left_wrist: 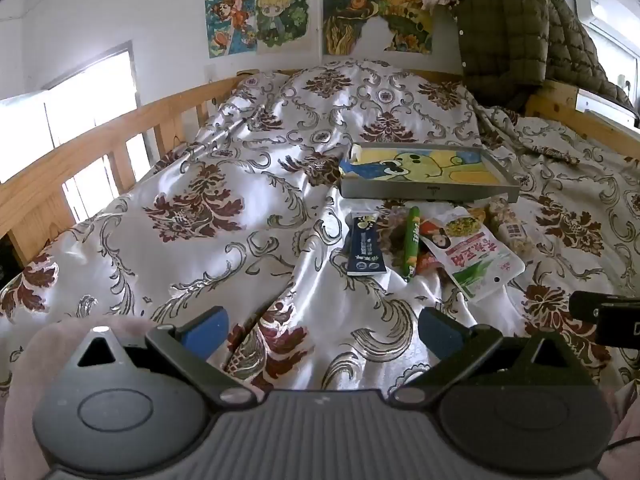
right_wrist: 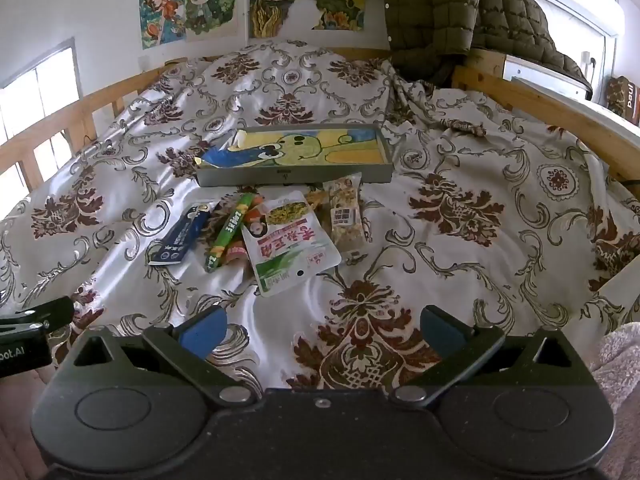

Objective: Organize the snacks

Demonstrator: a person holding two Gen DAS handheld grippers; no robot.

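Note:
Several snacks lie on the patterned bedspread in front of a grey tray [left_wrist: 428, 191] [right_wrist: 294, 177] lined with a yellow cartoon picture. They are a dark blue packet [left_wrist: 365, 247] [right_wrist: 182, 236], a green stick [left_wrist: 412, 243] [right_wrist: 228, 232], a white and green pouch [left_wrist: 478, 258] [right_wrist: 290, 242] and a clear nut bar [left_wrist: 514, 232] [right_wrist: 346, 216]. Orange wrappers are partly hidden under the pouch. My left gripper [left_wrist: 322, 328] is open and empty, short of the snacks. My right gripper [right_wrist: 322, 326] is open and empty, short of the pouch.
Wooden bed rails [left_wrist: 80, 160] [right_wrist: 560, 108] run along both sides. A green quilted jacket [left_wrist: 520, 32] [right_wrist: 460, 8] hangs at the far right corner. Posters [left_wrist: 280, 16] cover the back wall. The other gripper's body shows at the frame edges [left_wrist: 608, 316] [right_wrist: 28, 332].

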